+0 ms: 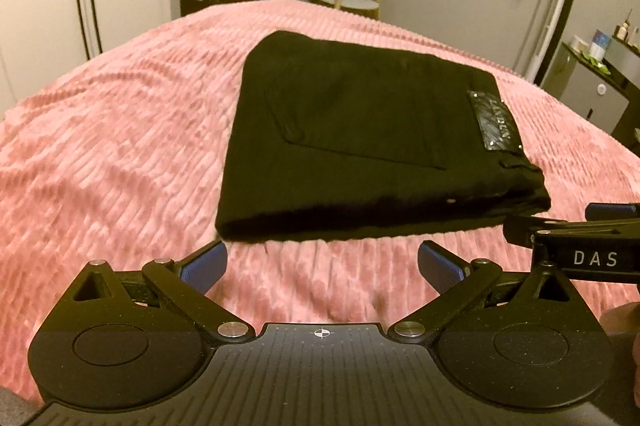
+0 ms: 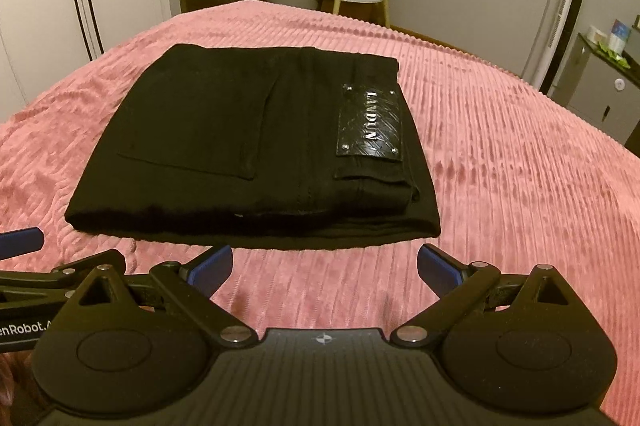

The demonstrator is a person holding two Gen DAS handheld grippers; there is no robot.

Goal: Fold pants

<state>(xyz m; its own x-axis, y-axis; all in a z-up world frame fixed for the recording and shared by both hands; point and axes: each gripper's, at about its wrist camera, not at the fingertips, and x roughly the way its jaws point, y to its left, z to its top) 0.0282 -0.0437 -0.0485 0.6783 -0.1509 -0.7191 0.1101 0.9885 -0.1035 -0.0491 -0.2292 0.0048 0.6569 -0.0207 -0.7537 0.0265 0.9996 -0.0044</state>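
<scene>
Black pants (image 2: 248,142) lie on the pink ribbed bed cover (image 2: 500,186), already folded into a thick, squarish stack with several layers showing along the near edge. A back pocket faces up, and a shiny brand patch (image 2: 370,122) sits at the waistband end, at about 3 o'clock on the stack. The long axis of the stack runs 9 to 3 o'clock across both views, with its near edge broadside to the claws. Left claw (image 1: 322,262): wide, nothing between its blue pads (image 1: 208,264), hanging just short of the near edge; in its own view the pants (image 1: 360,130) lie at 12 to 1 o'clock. Right claw (image 2: 324,264): also wide and empty, likewise just short of the edge; in its own view the stack lies at 11 to 12 o'clock, so the waistband corner sits straight ahead of it. The two claws ride side by side, each showing at the edge of the other's view, neither touching cloth. Neither is clearly nearer; the left faces the pocket half, the right the patch half. Judgement: the fold looks finished or nearly so; any further move would be a straight reach toward 12 o'clock, square to the stack's long axis.
</scene>
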